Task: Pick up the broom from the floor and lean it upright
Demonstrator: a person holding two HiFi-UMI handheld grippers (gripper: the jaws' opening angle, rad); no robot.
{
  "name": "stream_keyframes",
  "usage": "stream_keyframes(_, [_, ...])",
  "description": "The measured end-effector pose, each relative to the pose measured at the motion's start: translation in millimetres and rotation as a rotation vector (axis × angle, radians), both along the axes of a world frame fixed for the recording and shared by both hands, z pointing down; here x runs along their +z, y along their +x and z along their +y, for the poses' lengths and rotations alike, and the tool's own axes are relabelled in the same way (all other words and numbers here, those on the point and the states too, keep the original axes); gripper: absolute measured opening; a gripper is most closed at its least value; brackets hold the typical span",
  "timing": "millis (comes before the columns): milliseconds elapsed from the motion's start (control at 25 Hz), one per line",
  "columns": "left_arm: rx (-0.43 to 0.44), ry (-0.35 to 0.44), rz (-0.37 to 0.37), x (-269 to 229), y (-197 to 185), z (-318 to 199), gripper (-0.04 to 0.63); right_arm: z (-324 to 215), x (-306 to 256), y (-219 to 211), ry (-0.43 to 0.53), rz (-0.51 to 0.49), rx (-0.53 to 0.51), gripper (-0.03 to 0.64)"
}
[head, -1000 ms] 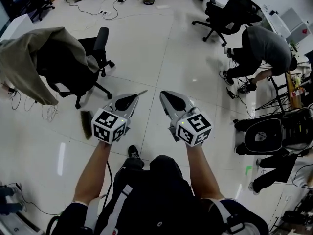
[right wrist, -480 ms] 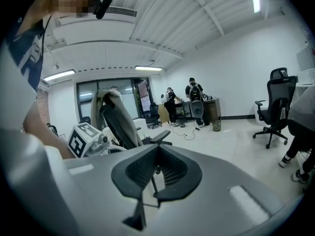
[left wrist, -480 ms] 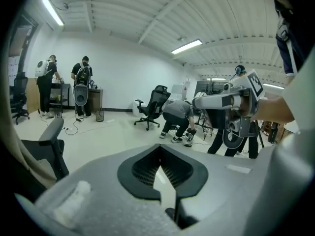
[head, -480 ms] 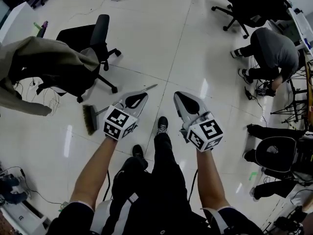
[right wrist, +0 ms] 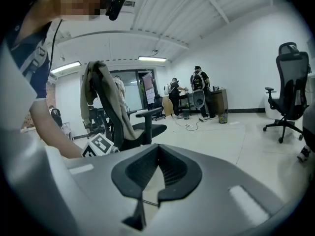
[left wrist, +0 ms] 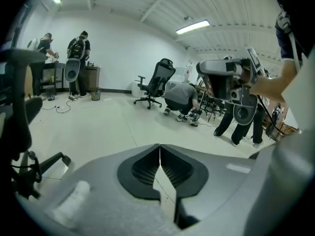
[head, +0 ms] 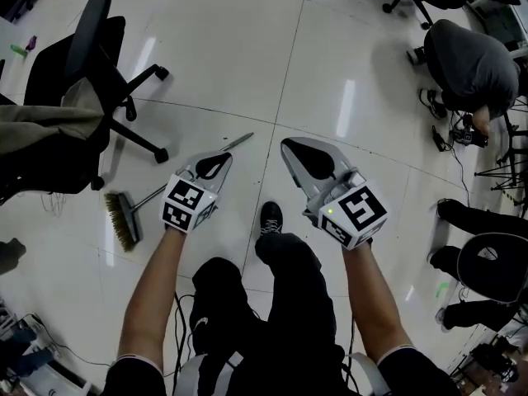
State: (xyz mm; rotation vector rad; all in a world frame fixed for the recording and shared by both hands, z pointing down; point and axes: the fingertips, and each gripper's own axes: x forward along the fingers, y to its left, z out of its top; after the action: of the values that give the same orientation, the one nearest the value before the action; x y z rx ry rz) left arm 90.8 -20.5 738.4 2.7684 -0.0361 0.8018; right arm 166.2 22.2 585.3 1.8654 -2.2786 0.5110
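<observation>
Compared with a second ago, both grippers sit lower and closer to the floor (head: 247, 56), the person has stepped forward with one black shoe (head: 271, 218) between them, and the broom (head: 121, 221) now shows in fuller length. The broom lies flat on the glossy white tiles at the left. It has a wide head of straw-coloured bristles and a thin metallic handle that runs up and to the right, passing under the left gripper (head: 224, 157). The left gripper's (left wrist: 160, 154) ribbed black pads meet with nothing between them. The right gripper (head: 299, 151), grey and wedge-shaped, is likewise closed and empty (right wrist: 157, 154). A black wheeled office chair (head: 91, 40) draped with a beige jacket (head: 41, 122) stands just beyond the broom's head.
</observation>
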Motion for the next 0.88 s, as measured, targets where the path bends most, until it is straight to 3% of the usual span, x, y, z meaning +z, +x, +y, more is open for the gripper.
stream_keyframes(480, [0.121, 0.05, -0.251, 309.8, 24.1, -27.9, 0.126, -16.0, 223.9, 41.1, -0.026, 0.063, -0.056, 0.002])
stream_keyframes(680, [0.119, 0.007, -0.31, 383.4, 27.7, -35.8, 0.143, -17.6, 288.1, 60.9, -0.065, 0.069, 0.021, 0.002])
stream_keyframes(880, [0.182, 0.028, -0.383, 428.9, 25.1, -37.4, 0.146, -24.7, 326.8, 65.8, -0.093, 0.039, 0.063, 0.002])
